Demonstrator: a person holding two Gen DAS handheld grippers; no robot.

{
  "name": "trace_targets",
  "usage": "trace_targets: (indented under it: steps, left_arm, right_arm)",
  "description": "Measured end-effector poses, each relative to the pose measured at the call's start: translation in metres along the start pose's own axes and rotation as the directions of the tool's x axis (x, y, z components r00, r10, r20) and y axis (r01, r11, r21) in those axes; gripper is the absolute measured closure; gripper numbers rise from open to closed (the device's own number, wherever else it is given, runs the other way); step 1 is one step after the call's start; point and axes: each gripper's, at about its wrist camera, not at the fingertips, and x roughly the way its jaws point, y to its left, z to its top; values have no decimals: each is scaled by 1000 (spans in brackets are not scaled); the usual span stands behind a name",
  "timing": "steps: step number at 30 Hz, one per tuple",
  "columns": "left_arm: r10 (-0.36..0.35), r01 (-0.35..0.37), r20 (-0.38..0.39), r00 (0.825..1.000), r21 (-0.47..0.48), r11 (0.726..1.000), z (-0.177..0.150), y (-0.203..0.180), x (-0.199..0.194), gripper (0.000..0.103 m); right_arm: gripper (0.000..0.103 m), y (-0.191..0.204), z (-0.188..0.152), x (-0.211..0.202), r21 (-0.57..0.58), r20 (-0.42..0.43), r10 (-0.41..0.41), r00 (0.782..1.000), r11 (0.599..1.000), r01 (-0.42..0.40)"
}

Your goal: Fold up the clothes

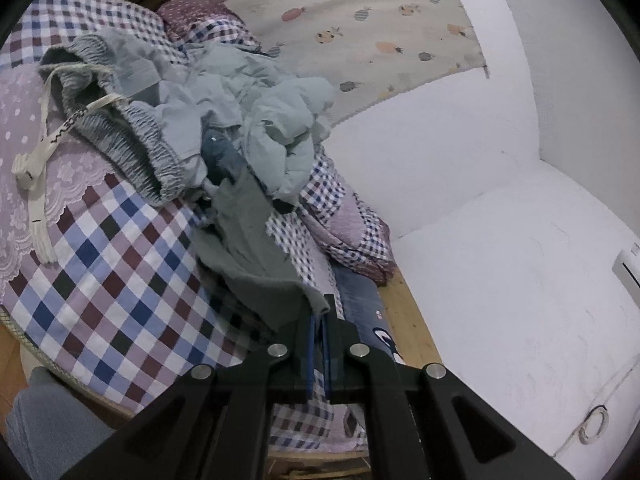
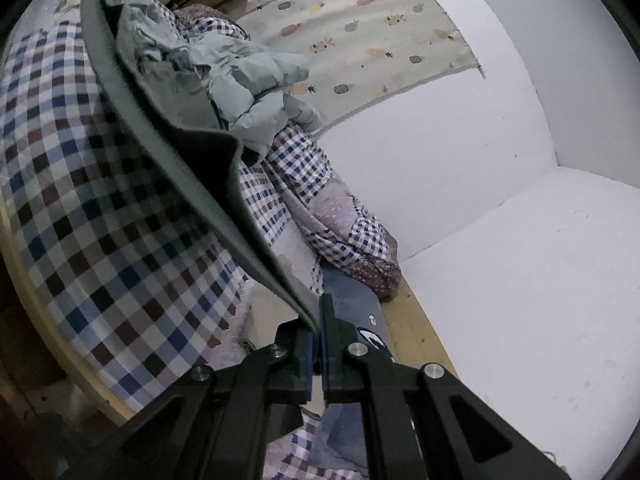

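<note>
Both grippers are clamped on the same dark green garment (image 1: 248,248); the left gripper (image 1: 319,320) pinches a corner of it between nearly closed blue pads, and the right gripper (image 2: 316,328) grips a hemmed edge (image 2: 168,152) that runs taut up and away to the upper left of that view; held at two points like this, the cloth is probably being drawn clear of the pile so it can be spread flat for folding; its far end trails into the heap, so it is not free yet, and I judge the task barely begun. The heap itself, pale blue-grey clothes (image 1: 256,104) with a gathered elastic waistband (image 1: 132,140) and a loose white drawstring (image 1: 40,168), sits on the checked bedspread (image 1: 120,280), toward the wall side; the drawstring lies just beside the pile and could snag if the green piece drags across it. Open room lies on the checked cover to the left of the pile, which looks like the natural place to lay the garment; to the right the bed ends at a wooden rail (image 1: 412,320) hard against the white wall (image 1: 500,240), with a rolled quilt (image 1: 352,236) wedged along it, so there is little room that way; the near edge of the bed curves close beneath the left gripper.
</note>
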Motion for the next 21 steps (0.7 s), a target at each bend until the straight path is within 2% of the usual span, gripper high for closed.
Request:
trace_targets:
  steps: [14,21]
  left_arm:
    - [-95,95,-2,995,38,995,-14,-53,-58,102]
    - [-130,129,11,991,74,989,-28,-83,-94,102]
  right_arm:
    - [103,-50,-2,-88,190,10,-30,999,981,28]
    - [103,-73,-2,-144,257,55,-97,994,963,80]
